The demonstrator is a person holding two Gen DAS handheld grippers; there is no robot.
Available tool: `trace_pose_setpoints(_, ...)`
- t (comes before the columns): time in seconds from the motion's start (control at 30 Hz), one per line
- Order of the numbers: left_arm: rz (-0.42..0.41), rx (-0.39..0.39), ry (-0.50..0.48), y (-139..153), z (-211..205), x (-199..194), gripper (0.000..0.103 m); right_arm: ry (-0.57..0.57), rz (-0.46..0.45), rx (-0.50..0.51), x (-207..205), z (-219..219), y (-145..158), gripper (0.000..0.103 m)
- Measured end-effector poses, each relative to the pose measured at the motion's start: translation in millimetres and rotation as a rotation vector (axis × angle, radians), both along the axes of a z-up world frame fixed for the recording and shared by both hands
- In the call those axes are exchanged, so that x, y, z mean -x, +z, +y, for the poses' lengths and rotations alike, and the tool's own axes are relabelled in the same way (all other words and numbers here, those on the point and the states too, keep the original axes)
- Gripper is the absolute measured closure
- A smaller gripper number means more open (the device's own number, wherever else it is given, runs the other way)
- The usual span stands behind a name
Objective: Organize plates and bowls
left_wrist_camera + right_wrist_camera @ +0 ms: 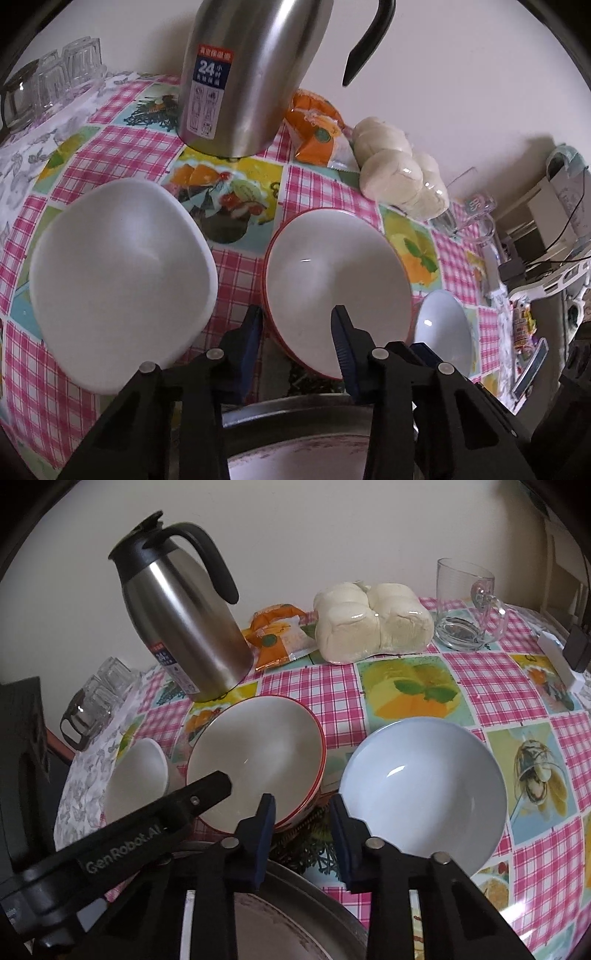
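Three bowls stand in a row on the checked tablecloth (236, 266): a white bowl (122, 258) on the left, a red-rimmed bowl (336, 266) stacked on another in the middle, and a pale blue bowl (421, 786) on the right. My left gripper (297, 321) is open and straddles the red-rimmed bowl's near left rim, one finger outside and one inside. In the right wrist view, that inner finger (218, 782) shows inside the red-rimmed bowl (258, 746). My right gripper (303, 812) is open over the gap between that bowl and the blue one, its right fingertip (338, 812) in front of the blue rim.
A steel thermos jug (184, 627) stands behind the bowls, with an orange packet (277, 635), wrapped buns (369, 624) and a glass mug (465, 605) further back. Several glasses (55, 85) are at the far left. A round metal tray (317, 901) lies under both grippers.
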State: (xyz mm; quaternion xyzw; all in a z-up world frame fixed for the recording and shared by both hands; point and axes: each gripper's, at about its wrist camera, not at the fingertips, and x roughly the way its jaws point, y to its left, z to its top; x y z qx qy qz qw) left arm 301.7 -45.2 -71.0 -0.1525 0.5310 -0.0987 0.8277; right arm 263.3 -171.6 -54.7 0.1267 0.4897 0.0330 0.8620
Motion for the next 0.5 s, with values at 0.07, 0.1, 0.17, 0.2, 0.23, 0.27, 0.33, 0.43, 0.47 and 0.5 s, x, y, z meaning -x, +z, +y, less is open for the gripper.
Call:
trace_pose_setpoints(0.07,0.007,0.000,0.003,-2.2,1.0,-1.3,0.065,0.007,0.013,-0.025,-2.9,1.3,-5.8,0.073)
trace_pose_setpoints(0.1,0.009,0.002,0.004,-2.8,1.5,-2.1,0.065,0.008,0.016,-0.033,-4.1,1.7,-7.0,0.073)
trace_pose_setpoints(0.17,0.007,-0.003,0.004,-2.6,2.2,-3.7,0.069,0.011,0.020,-0.031,-6.7,3.6,-8.1,0.073)
trace_pose_setpoints(0.2,0.004,-0.012,0.005,-1.6,2.2,-4.6,0.070,0.013,0.021,-0.022,-8.0,5.3,-8.3,0.073)
trace_pose_setpoints(0.23,0.001,-0.017,0.006,-1.8,2.5,-5.0,0.071,0.013,0.022,-0.015,-9.2,6.3,-8.8,0.073)
trace_pose_setpoints(0.27,0.000,-0.020,0.009,-2.0,2.6,-6.0,0.072,0.011,0.024,-0.009,-10.2,6.7,-9.0,0.073)
trace_pose_setpoints(0.33,-0.002,-0.028,0.012,-2.4,1.9,-7.3,0.072,0.008,0.027,0.001,-12.7,7.2,-9.9,0.073)
trace_pose_setpoints(0.43,-0.006,-0.045,0.017,-2.8,-0.3,-10.0,0.072,0.003,0.031,0.011,-15.7,6.7,-10.6,0.074)
trace_pose_setpoints(0.47,-0.008,-0.051,0.017,-3.0,-1.1,-10.5,0.073,0.002,0.029,0.021,-16.4,7.5,-10.8,0.075)
trace_pose_setpoints(0.5,-0.012,-0.056,0.017,-3.1,-1.3,-10.4,0.073,0.004,0.026,0.031,-16.9,8.5,-10.9,0.076)
